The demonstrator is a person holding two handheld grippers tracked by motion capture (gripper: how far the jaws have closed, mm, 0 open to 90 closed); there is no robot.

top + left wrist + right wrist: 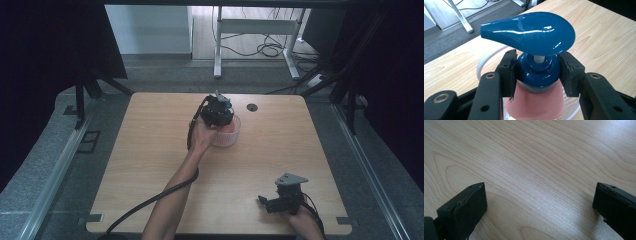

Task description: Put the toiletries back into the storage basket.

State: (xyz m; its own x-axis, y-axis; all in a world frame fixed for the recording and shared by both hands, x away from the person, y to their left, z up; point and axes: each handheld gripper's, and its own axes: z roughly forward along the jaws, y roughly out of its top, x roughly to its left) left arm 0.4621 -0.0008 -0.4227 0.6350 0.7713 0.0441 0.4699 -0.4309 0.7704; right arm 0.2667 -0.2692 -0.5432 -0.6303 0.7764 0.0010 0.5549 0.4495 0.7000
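A pink pump bottle with a glossy blue pump head stands in a clear round bowl near the back middle of the table. My left gripper is shut on the bottle's blue collar, one pad on each side. In the high view the left gripper sits above the bowl and hides most of the bottle. My right gripper rests low near the front right edge of the table. Its jaws stand wide apart in the right gripper view, with bare wood between them.
The light wooden table has a round cable hole behind the bowl. A black cable trails from the left gripper off the front edge. Dark curtains flank the table; a white desk frame stands behind.
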